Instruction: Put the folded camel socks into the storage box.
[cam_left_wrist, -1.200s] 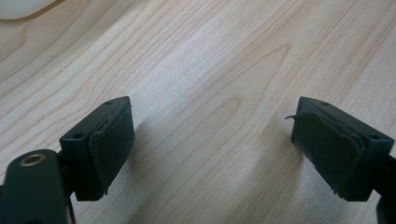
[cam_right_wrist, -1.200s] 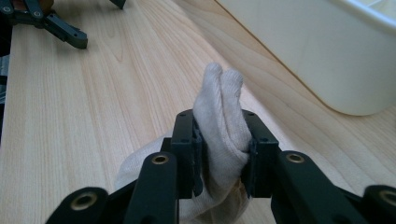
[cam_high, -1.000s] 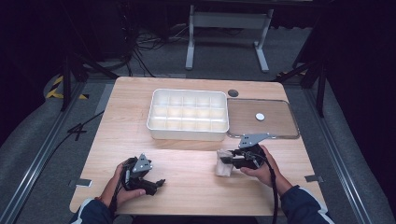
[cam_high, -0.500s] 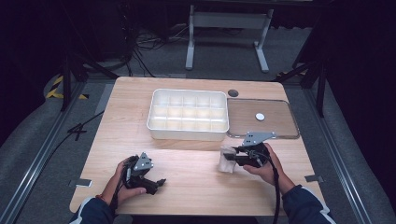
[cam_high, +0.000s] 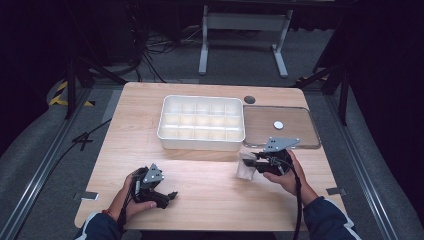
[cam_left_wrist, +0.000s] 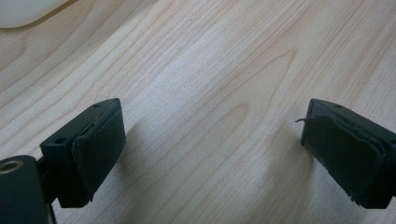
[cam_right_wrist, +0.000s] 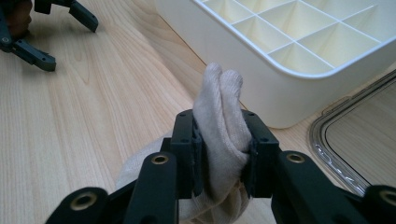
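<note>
Not much looks finished yet from where I stand: the white divided tray (cam_high: 201, 122) has every compartment I can see bare, its clear lid (cam_high: 281, 127) lies flat just beside it with a small round white thing (cam_high: 278, 125) resting on it, and the pale cloth (cam_right_wrist: 219, 126) sits off the tray altogether. I would judge the work to be at its carrying stage, with the cloth picked up but not put anywhere, so the placing is all left to do (whether it is bound for a compartment I can only guess). The right gripper (cam_right_wrist: 220, 140) has its jaws drawn in narrowly and pressed on both sides of the bunched cloth, which pokes up between and beyond the tips; the tray's near wall stands just ahead of them and the lid's rim off to one side. The left gripper (cam_left_wrist: 212, 154) rests low over the bare wooden table (cam_left_wrist: 201, 70), jaws spread wide with nothing between them, touching nothing, well apart from the cloth.
</note>
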